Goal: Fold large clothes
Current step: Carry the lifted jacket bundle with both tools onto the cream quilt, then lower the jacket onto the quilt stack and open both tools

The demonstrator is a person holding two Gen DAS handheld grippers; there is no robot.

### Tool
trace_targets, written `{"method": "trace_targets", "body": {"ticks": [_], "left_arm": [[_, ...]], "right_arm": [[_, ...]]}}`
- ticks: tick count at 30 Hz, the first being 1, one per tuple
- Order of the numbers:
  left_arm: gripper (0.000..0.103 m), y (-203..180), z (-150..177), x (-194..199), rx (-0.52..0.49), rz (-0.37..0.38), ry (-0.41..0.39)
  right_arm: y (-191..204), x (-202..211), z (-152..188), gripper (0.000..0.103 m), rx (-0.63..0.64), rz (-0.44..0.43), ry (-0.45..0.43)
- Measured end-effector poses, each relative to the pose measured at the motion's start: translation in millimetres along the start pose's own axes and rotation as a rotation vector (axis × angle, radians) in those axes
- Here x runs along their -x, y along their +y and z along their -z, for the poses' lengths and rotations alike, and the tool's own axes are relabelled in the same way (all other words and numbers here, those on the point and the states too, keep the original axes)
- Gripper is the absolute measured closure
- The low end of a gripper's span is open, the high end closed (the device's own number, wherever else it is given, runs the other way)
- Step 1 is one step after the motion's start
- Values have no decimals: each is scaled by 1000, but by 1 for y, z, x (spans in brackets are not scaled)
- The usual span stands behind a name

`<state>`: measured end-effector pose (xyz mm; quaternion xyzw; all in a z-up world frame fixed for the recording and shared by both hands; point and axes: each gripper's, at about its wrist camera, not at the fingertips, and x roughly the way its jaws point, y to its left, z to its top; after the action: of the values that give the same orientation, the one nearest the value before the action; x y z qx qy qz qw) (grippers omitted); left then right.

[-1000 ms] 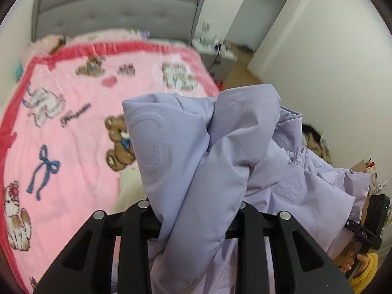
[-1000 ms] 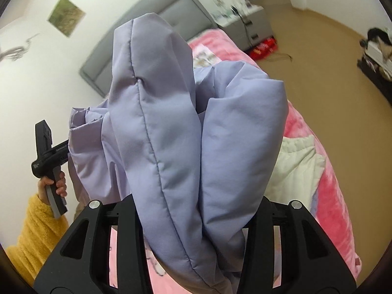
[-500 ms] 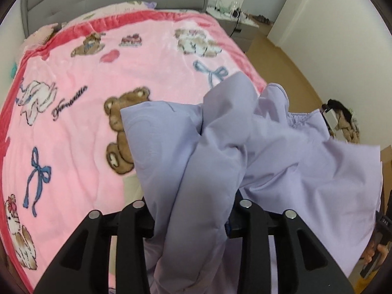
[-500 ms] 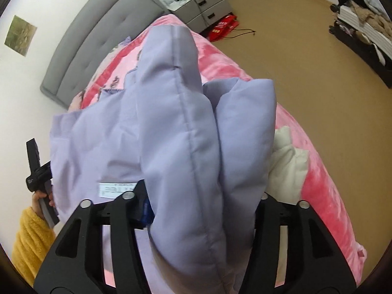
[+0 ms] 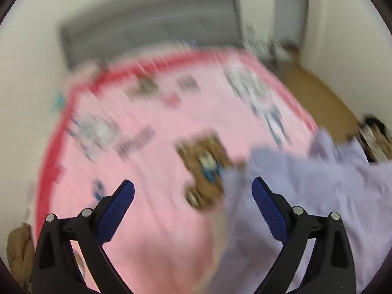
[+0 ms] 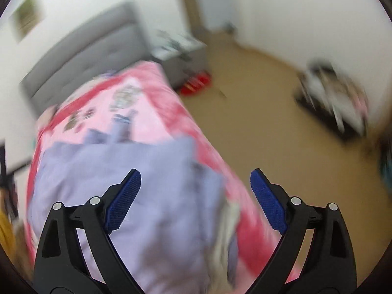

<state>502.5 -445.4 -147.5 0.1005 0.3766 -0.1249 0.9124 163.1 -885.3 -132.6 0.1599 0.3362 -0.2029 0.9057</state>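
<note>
A large lilac padded jacket [image 5: 306, 191] lies spread on the pink cartoon blanket [image 5: 152, 152] of the bed; it also shows in the right wrist view [image 6: 127, 191]. My left gripper [image 5: 193, 191] is open and empty above the blanket, with the jacket under and to the right of its right finger. My right gripper [image 6: 195, 180] is open and empty above the jacket's right edge. Both views are blurred by motion.
A grey headboard [image 6: 80, 56] stands at the far end of the bed. A nightstand [image 6: 181, 49] sits beside it. Brown floor [image 6: 269, 127] runs along the bed's right side, with a pile of clothes [image 6: 335, 98] by the wall. A white item [image 6: 227, 223] lies by the jacket's right edge.
Both grippers have opened and let go of the lilac jacket, which has dropped flat onto the blanket. Both cameras are moving, so the views are smeared.
</note>
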Motion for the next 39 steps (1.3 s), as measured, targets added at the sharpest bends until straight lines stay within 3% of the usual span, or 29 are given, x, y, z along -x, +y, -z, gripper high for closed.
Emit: {"method": "trace_targets", "body": {"ticks": [1,2,3,4,5,6,7,9,13,18,24,28,32,33,34,36,37,39], "left_arm": [[8,-5,4,16,9,8,-95],[8,-19,10,33,-25,113,-182],[7,-30,12,38,-63,189,-184],[6,-47,13,37,-117,276,-142],[6,-73,16,28,-207,373,-34],[6,-92,20,19,-279,392,41],[6,-114,28,8,-371,349,90],[6,-132,36,-3,-440,312,111],[6,-123,31,-32,-324,328,175],[5,-101,42,-53,-195,333,203],[4,-99,63,-67,-141,344,185],[4,-118,68,-67,-187,273,170],[4,-113,54,-54,-199,260,178],[5,-110,50,-44,-201,259,157],[5,-104,46,-31,-201,261,114],[5,-85,47,11,-171,226,-47],[5,-73,51,33,-150,207,-119],[5,-54,63,58,-106,189,-173]], "right_arm": [[16,1,-4,17,60,-24,-31],[37,0,-6,21,128,-61,-63],[49,-2,-9,24,163,-78,-74],[67,-9,-10,24,214,-83,-74],[88,-25,-10,26,272,-44,-53],[100,-39,-9,29,307,-2,-28],[105,-51,-9,33,324,33,-2],[103,-75,-7,44,302,87,52],[67,-105,8,61,170,155,128],[28,-123,32,61,29,142,185],[37,-144,53,60,97,209,188],[41,-148,59,59,119,275,208],[33,-135,41,57,23,239,219],[32,-120,36,52,-10,219,180],[32,-102,34,40,-37,181,113],[39,-57,41,27,-46,117,-52],[44,-38,48,24,-27,103,-112],[54,-5,69,23,18,70,-219]]}}
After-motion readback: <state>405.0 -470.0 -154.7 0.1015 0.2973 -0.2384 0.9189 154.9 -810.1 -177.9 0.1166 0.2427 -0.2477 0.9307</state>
